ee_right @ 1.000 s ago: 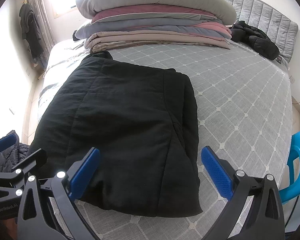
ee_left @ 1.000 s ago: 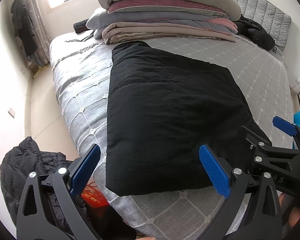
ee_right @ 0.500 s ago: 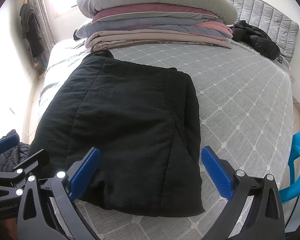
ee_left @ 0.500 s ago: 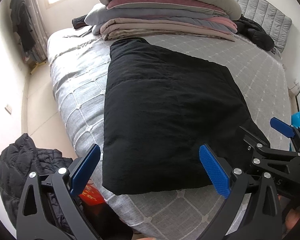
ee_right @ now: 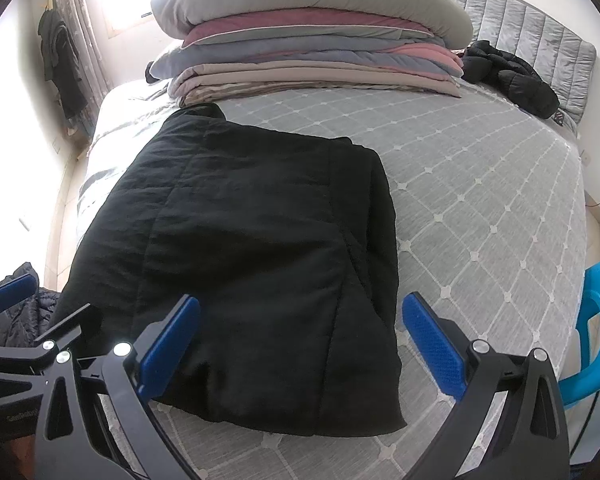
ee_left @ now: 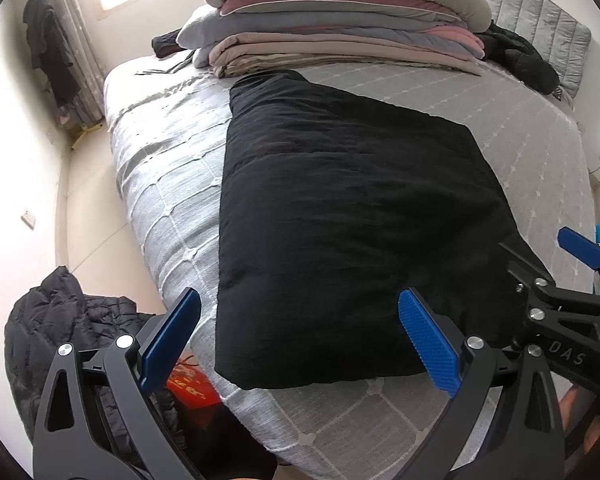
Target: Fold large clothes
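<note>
Black padded garment [ee_left: 340,216] lies flat on the grey quilted bed [ee_left: 520,128], its long axis running away from both tools toward the stacked bedding [ee_right: 312,52] at the far end. Its near hem sits just ahead of and below both tools. The left gripper [ee_left: 300,340] hovers by the near-left corner, the right gripper [ee_right: 300,344] by the near-right corner; both are spread wide and hold nothing, about equally near.

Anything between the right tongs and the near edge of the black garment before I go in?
Nothing visible. The right tongs hang open just above the black garment, whose near edge lies bare on the bed. The left tongs stand off to the side.
</note>
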`<state>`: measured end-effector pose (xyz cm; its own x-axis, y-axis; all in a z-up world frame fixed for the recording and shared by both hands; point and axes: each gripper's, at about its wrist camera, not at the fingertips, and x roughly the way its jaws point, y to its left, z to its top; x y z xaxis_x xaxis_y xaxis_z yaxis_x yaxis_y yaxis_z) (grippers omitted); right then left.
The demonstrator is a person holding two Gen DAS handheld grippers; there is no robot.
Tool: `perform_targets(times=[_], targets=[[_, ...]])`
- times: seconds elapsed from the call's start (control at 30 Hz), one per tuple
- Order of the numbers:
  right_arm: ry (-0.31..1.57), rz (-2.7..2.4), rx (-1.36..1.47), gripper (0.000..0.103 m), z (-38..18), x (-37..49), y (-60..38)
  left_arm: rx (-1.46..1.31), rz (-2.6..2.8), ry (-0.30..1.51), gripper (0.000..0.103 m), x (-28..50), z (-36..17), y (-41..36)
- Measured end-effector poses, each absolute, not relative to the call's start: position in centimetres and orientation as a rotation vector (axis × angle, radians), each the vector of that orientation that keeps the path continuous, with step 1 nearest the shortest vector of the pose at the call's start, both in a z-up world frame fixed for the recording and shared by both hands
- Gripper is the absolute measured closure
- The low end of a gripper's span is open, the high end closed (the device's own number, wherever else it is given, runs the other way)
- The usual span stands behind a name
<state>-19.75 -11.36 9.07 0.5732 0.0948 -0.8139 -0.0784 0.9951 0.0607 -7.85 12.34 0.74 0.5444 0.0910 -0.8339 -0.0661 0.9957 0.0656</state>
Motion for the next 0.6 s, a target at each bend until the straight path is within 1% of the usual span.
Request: perform_targets(times=[0.13,0.43,0.6], targets=[[0.966,0.102,0.011,0.006,8.9,-19.6,-11.3,-0.043,0.051,0.95,0.008,-8.4,1.2,13.2],[0.937,0.102,0.014,0.006,10.0,-19.8,-11.8,0.109,0.14,0.887,0.008,-8.5,1.8,11.6],[0.938,0.103,0.013,0.006,10.0,-19.7,-12.1,0.093,0.113,0.899,0.008,-8.5,1.9,11.5]])
